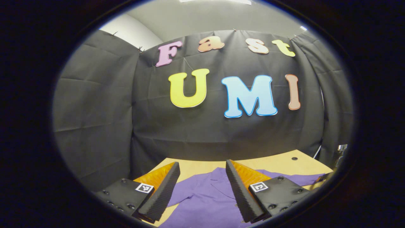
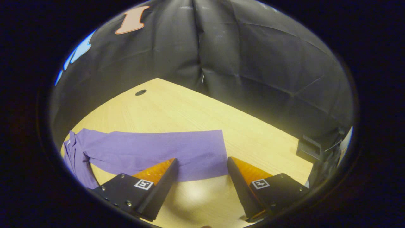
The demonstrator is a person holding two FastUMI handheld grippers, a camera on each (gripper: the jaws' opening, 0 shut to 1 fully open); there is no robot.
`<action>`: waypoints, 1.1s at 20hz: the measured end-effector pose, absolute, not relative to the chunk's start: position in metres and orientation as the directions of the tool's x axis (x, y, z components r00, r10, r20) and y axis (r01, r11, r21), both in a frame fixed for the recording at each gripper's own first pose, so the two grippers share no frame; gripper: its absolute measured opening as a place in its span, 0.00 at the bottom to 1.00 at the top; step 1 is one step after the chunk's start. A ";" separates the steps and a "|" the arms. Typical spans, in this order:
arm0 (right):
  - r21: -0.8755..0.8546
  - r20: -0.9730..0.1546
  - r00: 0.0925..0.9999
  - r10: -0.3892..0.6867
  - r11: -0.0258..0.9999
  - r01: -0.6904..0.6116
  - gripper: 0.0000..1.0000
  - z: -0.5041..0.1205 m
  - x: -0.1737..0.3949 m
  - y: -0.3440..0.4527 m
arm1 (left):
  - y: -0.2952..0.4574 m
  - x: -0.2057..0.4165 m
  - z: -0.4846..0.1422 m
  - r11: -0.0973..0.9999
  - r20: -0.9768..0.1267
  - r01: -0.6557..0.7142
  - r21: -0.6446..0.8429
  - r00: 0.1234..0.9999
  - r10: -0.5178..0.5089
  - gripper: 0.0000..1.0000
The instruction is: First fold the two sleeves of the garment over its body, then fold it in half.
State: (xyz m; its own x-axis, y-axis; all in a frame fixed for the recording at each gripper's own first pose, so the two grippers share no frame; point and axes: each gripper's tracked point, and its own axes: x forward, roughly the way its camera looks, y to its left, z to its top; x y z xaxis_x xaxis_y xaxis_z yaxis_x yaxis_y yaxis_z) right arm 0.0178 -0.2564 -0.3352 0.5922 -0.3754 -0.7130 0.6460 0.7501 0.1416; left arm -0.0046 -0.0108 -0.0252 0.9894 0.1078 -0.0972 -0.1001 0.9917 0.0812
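A purple garment [image 1: 205,196] lies flat on the light wooden table [image 1: 275,163], collar toward the far wall. In the left gripper view my left gripper [image 1: 202,186] hovers open above the garment's chest, nothing between its fingers. In the right gripper view one long purple sleeve [image 2: 152,150] stretches out flat across the table [image 2: 196,107], its cuff end [image 2: 212,152] near the middle. My right gripper [image 2: 202,179] stands open just above and in front of that cuff, holding nothing. The garment's body [image 2: 74,158] shows at the far left of that view.
Black cloth walls close in the table at the back and sides. A small dark hole [image 2: 140,92] sits in the tabletop near the far edge. A dark boxy object [image 2: 308,147] stands at the table's right end.
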 end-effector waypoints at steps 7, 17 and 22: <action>0.253 -0.688 0.663 -0.296 0.758 0.601 0.54 -0.330 0.033 -0.241 | -0.014 -0.005 -0.024 0.994 -0.090 -0.086 0.065 0.992 0.092 0.93; 0.362 -0.680 0.691 -0.243 0.709 0.605 0.05 -0.322 0.038 -0.238 | -0.001 -0.015 -0.025 0.995 -0.095 -0.086 0.056 0.991 0.091 0.93; 0.364 -0.590 0.763 -0.265 0.756 0.544 0.04 -0.261 0.039 -0.222 | 0.009 -0.018 -0.026 0.996 -0.091 -0.077 0.044 0.993 0.081 0.93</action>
